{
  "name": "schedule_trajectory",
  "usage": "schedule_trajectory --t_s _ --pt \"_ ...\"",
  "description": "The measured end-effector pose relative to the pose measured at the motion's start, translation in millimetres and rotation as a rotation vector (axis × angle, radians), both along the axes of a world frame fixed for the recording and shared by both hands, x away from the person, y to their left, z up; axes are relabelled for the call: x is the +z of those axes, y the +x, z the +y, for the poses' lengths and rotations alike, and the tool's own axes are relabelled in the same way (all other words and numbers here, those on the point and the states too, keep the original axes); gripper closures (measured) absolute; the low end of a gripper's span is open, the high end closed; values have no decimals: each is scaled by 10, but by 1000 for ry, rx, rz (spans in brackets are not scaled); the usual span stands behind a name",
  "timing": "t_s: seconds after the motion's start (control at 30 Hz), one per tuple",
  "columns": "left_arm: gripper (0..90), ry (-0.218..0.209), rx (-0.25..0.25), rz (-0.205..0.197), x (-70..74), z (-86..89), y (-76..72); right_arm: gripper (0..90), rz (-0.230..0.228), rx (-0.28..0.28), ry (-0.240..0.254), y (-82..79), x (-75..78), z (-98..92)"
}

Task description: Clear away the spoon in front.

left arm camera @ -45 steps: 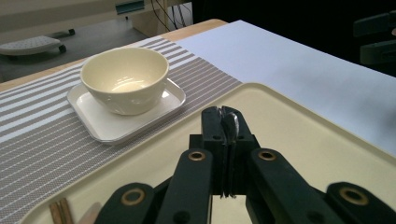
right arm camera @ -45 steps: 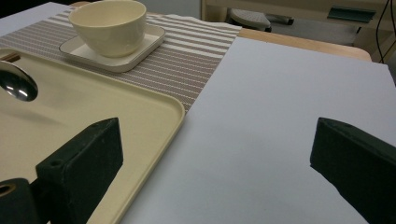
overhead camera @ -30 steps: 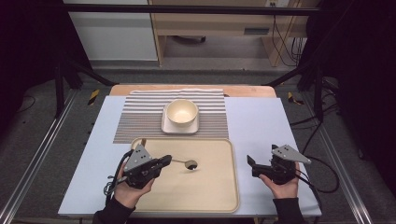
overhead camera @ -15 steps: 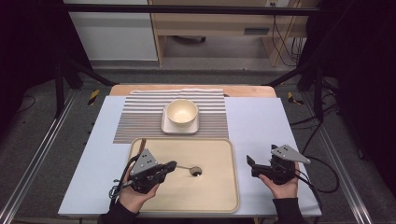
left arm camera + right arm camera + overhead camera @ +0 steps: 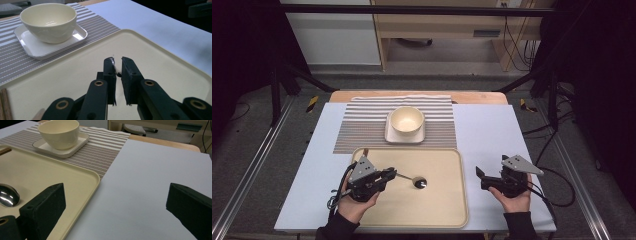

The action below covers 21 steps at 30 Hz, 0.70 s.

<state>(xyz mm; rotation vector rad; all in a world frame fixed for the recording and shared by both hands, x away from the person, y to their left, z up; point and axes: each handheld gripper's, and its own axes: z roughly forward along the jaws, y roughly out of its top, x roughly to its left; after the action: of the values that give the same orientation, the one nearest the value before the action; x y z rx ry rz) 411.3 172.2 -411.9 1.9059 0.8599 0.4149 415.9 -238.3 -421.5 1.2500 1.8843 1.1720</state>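
We are letting go of the spoon (image 5: 412, 179) on the tray (image 5: 447, 210): our left tool (image 5: 117, 59) has just been opening to a narrow gap, the handle between its jaws, the bowl just ahead. Next, back it off; our right tool (image 5: 481, 178) rests wide and empty. The handle is barely discernible.

Left tool (image 5: 388, 174) held low in the left hand (image 5: 352, 202), forearm coming in from the bottom edge, nose aimed to the right and a touch away from the body; jaws standing a narrow slit apart, having just been opening, with a thin metal handle in the gap against one pad. Right tool (image 5: 480, 177) cradled in the right hand (image 5: 512, 197), pointing left toward the other, jaws spread wide with nothing between them, cable trailing off to the right
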Motion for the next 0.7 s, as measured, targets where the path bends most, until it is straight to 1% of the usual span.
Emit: schedule_trajectory --t_s 0.1,0.27,0.37,0.5,0.53,0.6,0.7 --pt "781 9 21 -2 -40 20 37 28 2 2 -1 1 -2 2" --pt "746 15 48 6 -94 50 98 28 1 3 -2 4 -5 6" --pt "720 25 66 10 -131 70 138 28 5 3 0 4 -7 10" --pt "727 45 86 19 -182 91 188 29 5 4 -3 8 -12 14" --pt "724 39 90 23 -196 94 199 28 5 5 -3 8 -12 15" --pt "728 52 95 26 -216 106 221 29 5 5 -3 9 -12 15" --pt "733 52 106 38 -256 119 256 29 5 6 -4 9 -13 15"
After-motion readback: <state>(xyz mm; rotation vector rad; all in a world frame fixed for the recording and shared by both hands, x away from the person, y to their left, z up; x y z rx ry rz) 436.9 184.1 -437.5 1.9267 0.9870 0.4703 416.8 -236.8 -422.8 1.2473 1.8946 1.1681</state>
